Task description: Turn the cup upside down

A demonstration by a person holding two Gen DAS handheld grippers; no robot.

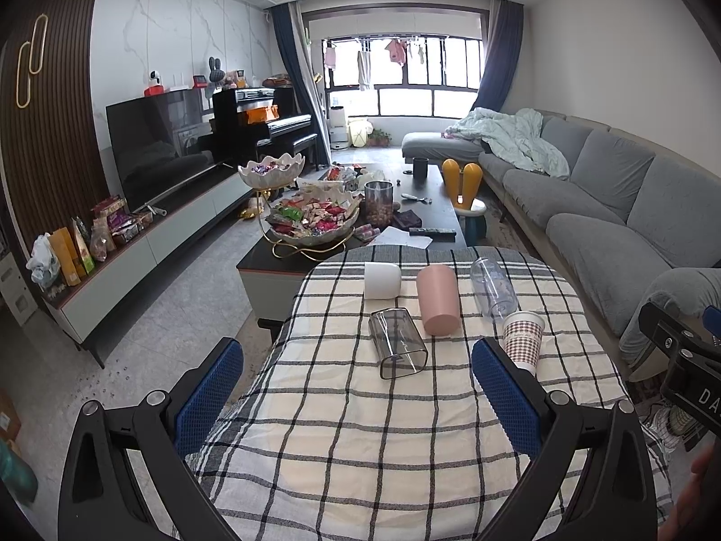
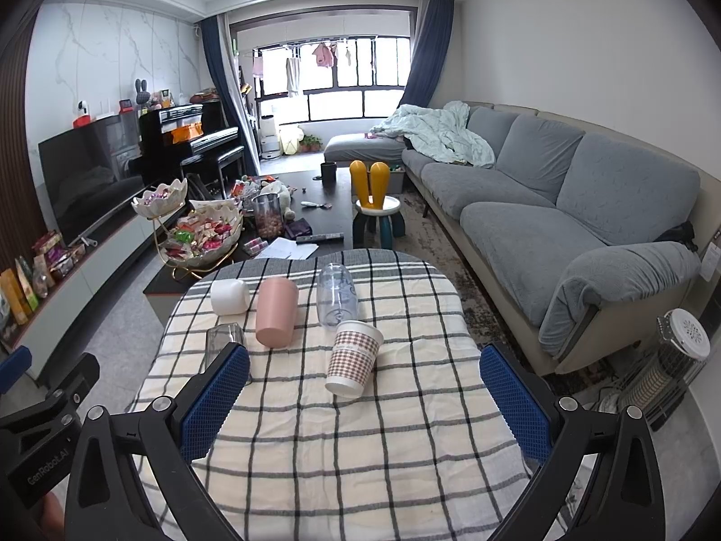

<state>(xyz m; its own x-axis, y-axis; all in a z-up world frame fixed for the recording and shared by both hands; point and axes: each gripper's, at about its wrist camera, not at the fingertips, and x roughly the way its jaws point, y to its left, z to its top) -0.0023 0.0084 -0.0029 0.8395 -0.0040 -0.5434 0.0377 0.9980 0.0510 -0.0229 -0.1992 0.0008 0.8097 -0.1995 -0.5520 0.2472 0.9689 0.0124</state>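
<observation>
Several cups lie on their sides on a checked tablecloth (image 1: 360, 442): a white cup (image 1: 382, 280), a pink cup (image 1: 437, 300), a clear bottle-like cup (image 1: 493, 287), a smoky clear square cup (image 1: 397, 343) and a patterned paper cup (image 1: 522, 338). In the right wrist view they are the white cup (image 2: 230, 296), pink cup (image 2: 276, 311), clear cup (image 2: 337, 293), smoky cup (image 2: 224, 342) and paper cup (image 2: 352, 357). My left gripper (image 1: 358, 401) is open and empty, short of the smoky cup. My right gripper (image 2: 364, 410) is open and empty, just short of the paper cup.
A dark coffee table (image 1: 432, 212) with snack bowls (image 1: 311, 221) stands beyond the table. A grey sofa (image 2: 563, 207) runs along the right. A TV (image 1: 162, 144) and cabinet are at the left. A heater (image 2: 667, 365) stands at the right on the floor.
</observation>
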